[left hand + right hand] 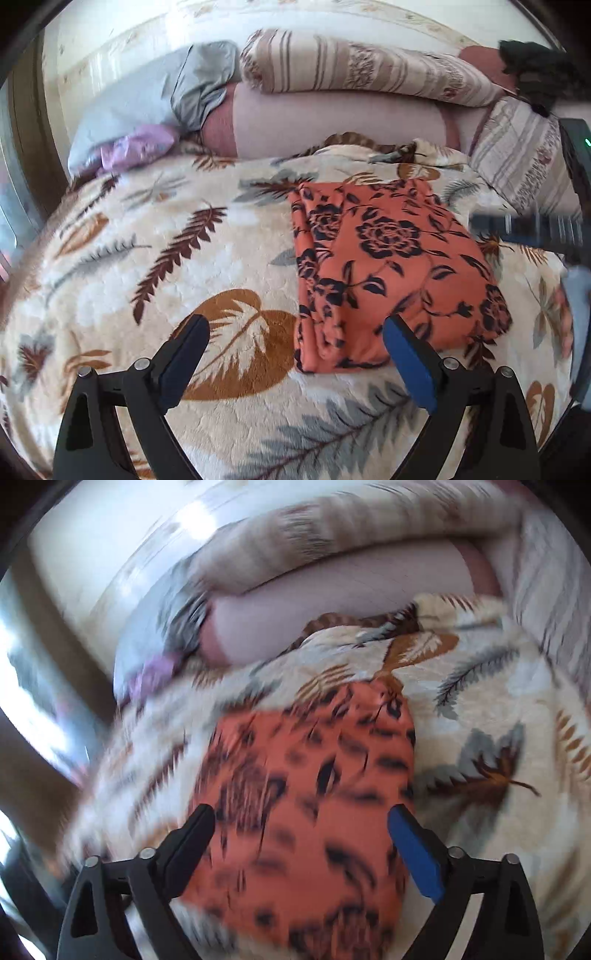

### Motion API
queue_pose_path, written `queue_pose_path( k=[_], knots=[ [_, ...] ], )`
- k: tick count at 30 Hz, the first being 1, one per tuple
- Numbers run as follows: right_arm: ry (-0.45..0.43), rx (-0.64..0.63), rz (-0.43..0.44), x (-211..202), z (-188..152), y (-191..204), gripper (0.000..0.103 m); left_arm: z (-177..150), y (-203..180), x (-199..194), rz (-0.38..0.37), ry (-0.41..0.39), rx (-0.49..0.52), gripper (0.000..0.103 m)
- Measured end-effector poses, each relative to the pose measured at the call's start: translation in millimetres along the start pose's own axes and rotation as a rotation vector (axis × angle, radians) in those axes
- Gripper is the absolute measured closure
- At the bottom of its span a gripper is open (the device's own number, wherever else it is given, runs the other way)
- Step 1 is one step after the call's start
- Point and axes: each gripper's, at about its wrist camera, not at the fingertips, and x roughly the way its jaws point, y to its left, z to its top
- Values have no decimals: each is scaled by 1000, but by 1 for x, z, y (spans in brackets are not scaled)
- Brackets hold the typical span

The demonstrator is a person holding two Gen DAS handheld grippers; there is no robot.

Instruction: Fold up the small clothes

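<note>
An orange garment with dark flowers point(388, 266) lies folded into a thick rectangle on the leaf-patterned blanket point(147, 266). My left gripper point(295, 328) hovers above its near left corner, jaws wide apart, nothing between the pads. In the blurred right wrist view the same orange garment point(306, 794) fills the middle, and my right gripper point(301, 819) hangs over it, also wide open and empty. The right gripper's dark body point(532, 232) shows blurred at the right edge of the left wrist view.
Striped pillows point(362, 66) and a pink one point(332, 118) are stacked along the back of the bed. A grey cloth bundle point(159, 96) with a purple piece point(136, 144) lies at the back left. A dark item point(535, 70) sits at the far right.
</note>
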Motion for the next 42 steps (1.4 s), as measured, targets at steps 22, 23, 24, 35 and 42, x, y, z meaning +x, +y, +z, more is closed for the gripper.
queue_pose_path(
  k=[22, 23, 24, 35, 42],
  knots=[
    [38, -64, -384, -171, -161, 52, 0, -38, -20, -147, 9, -12, -96, 5],
    [10, -65, -403, -178, -152, 57, 0, -37, -19, -150, 7, -14, -108, 5],
    [-6, -71, -415, -177, -139, 67, 0, -37, -19, -152, 10, -17, -114, 5],
    [-3, -149, -401, -170, -127, 84, 0, -27, -13, -156, -20, -16, -165, 5],
    [-42, -159, -434, -176, -108, 78, 0, -15, -25, -153, -26, -18, -125, 5]
  ],
)
